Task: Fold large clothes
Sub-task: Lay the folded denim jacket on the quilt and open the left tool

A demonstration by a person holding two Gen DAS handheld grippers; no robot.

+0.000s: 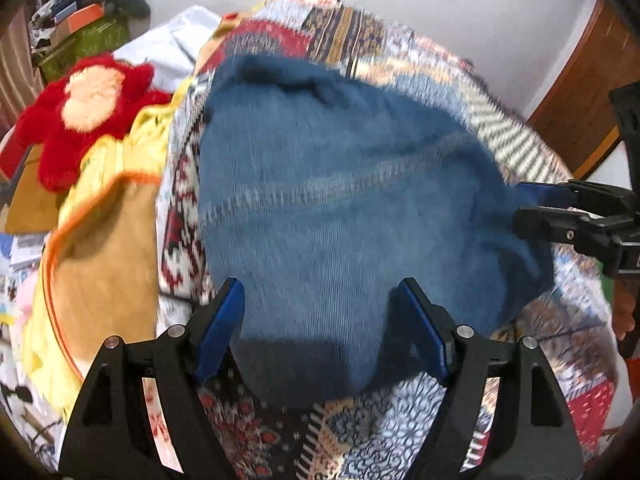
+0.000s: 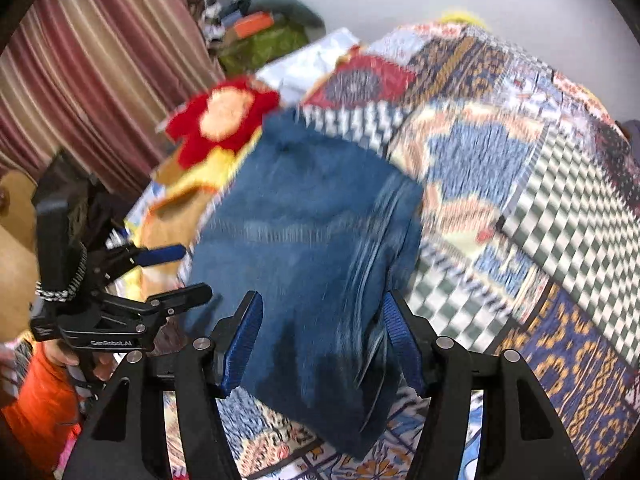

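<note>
The blue jeans (image 1: 340,208) are seen folded into a compact stack on the patchwork bedspread (image 2: 520,184); little seems left beyond tidying. Both the left hand-held gripper (image 1: 320,332) and right hand-held gripper (image 2: 322,344) are spread open, nothing gripped. A red plush toy (image 1: 80,112) (and yellow fabric (image 1: 116,160)) lies beside, not obstructing.

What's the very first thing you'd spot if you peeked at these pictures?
The big blue jeans, folded into a bundle in the middle of the bright patchwork bedspread, right in front of both claws. Next, the fuzzy red flower cushion off to the left, lying on yellow cloth.
</note>
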